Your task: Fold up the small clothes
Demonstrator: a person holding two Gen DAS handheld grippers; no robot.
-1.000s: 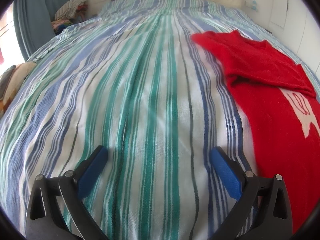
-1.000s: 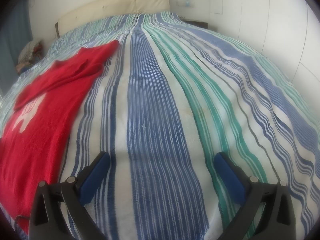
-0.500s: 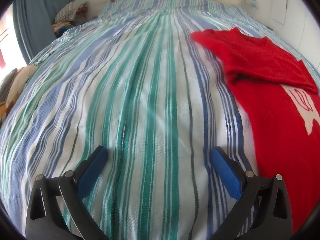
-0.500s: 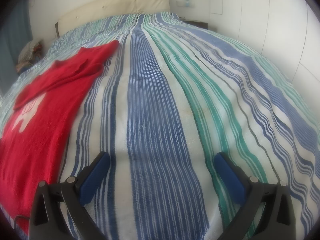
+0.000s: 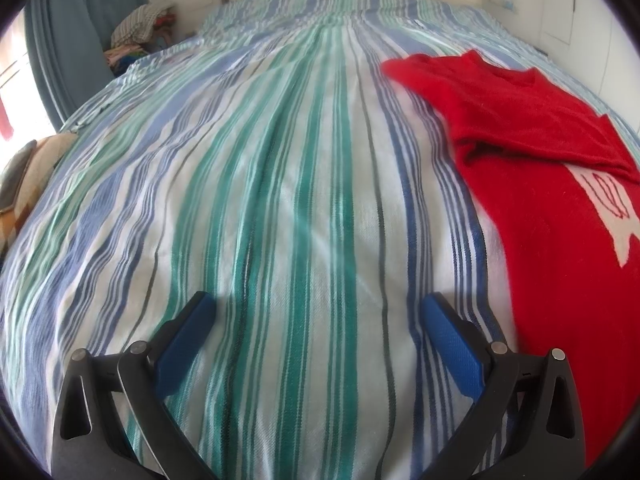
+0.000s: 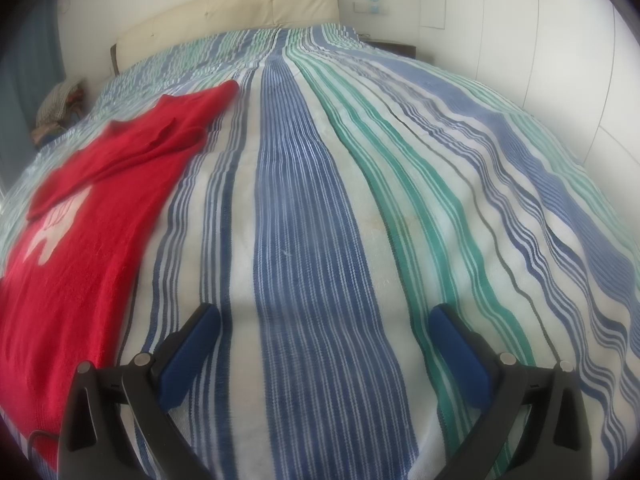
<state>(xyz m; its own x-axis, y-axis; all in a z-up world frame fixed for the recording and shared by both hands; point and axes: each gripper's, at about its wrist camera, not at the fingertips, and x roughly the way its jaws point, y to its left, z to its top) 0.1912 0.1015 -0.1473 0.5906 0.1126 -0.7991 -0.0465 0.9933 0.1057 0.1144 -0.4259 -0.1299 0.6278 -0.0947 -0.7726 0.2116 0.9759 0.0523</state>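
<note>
A red knitted sweater [image 5: 552, 208] with a white motif lies flat on the striped bedspread [image 5: 280, 200], one sleeve folded across its chest. It fills the right side of the left wrist view and the left side of the right wrist view [image 6: 80, 240]. My left gripper [image 5: 318, 308] is open over bare bedspread, just left of the sweater's edge. My right gripper [image 6: 326, 318] is open too, over the blue stripe right of the sweater. Neither holds anything.
A cream headboard [image 6: 240, 12] stands at the far end of the bed. A pile of clothes [image 5: 140, 36] sits beside a blue curtain [image 5: 80, 20] at the left. White wardrobe doors [image 6: 540, 40] line the right wall. A patterned cushion [image 5: 20, 184] lies off the bed's left edge.
The left wrist view has shifted slightly, so the sweater sits a little lower and further right. The right gripper has barely moved. Both stayed open.
</note>
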